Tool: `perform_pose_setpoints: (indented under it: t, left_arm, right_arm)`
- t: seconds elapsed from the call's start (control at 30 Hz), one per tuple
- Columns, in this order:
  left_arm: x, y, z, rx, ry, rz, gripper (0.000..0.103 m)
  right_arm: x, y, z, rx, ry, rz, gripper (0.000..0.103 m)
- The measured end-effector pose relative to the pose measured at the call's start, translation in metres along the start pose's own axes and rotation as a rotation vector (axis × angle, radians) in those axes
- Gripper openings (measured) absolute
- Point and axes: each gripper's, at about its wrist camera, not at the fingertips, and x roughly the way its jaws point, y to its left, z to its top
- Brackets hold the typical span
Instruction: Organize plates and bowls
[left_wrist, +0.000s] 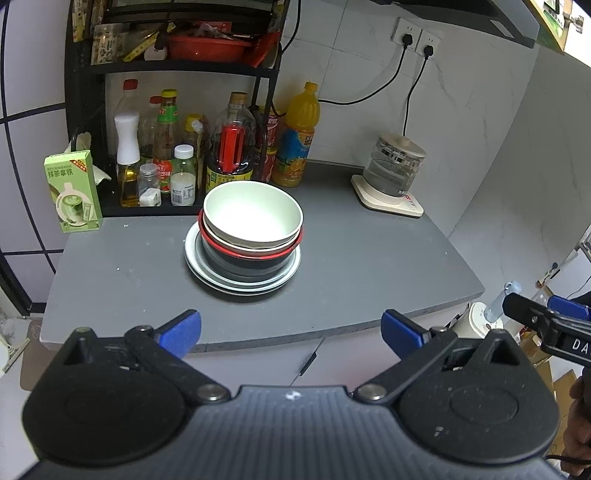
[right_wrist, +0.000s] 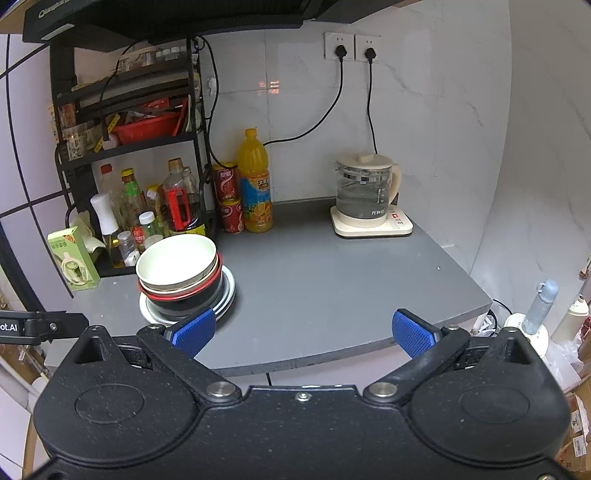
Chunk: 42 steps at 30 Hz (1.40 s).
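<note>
A stack stands on the grey counter (left_wrist: 369, 258): a white bowl (left_wrist: 253, 212) nested in a red-rimmed black bowl (left_wrist: 247, 260), on grey-white plates (left_wrist: 195, 264). The stack shows in the right wrist view too, with the white bowl (right_wrist: 177, 262), the black bowl (right_wrist: 192, 297) and the plates (right_wrist: 229, 291). My left gripper (left_wrist: 291, 334) is open and empty, held back over the counter's front edge, facing the stack. My right gripper (right_wrist: 303, 332) is open and empty at the front edge, right of the stack. The right gripper also shows at the left wrist view's right edge (left_wrist: 546, 321).
A black rack (left_wrist: 173, 70) with several bottles stands at the back left, with a green carton (left_wrist: 72, 192) beside it. An orange juice bottle (left_wrist: 299, 136) and red cans (right_wrist: 229, 199) stand behind the stack. A glass kettle (right_wrist: 364, 192) on its base is at the back right.
</note>
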Motion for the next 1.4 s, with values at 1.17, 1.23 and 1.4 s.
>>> perform_pose_setpoints:
  t: [1.17, 1.23, 1.4]
  left_arm:
    - [0.023, -0.017, 0.007, 0.050, 0.032, -0.026, 0.103]
    - [0.024, -0.015, 0.008, 0.049, 0.035, -0.024, 0.103]
    - [0.025, -0.015, 0.011, 0.063, 0.039, -0.016, 0.103]
  right_arm:
    - [0.015, -0.007, 0.003, 0.010, 0.047, 0.030, 0.103]
    - [0.016, -0.006, 0.004, 0.009, 0.044, 0.029, 0.103]
    - [0.017, -0.005, 0.004, 0.011, 0.049, 0.037, 0.103]
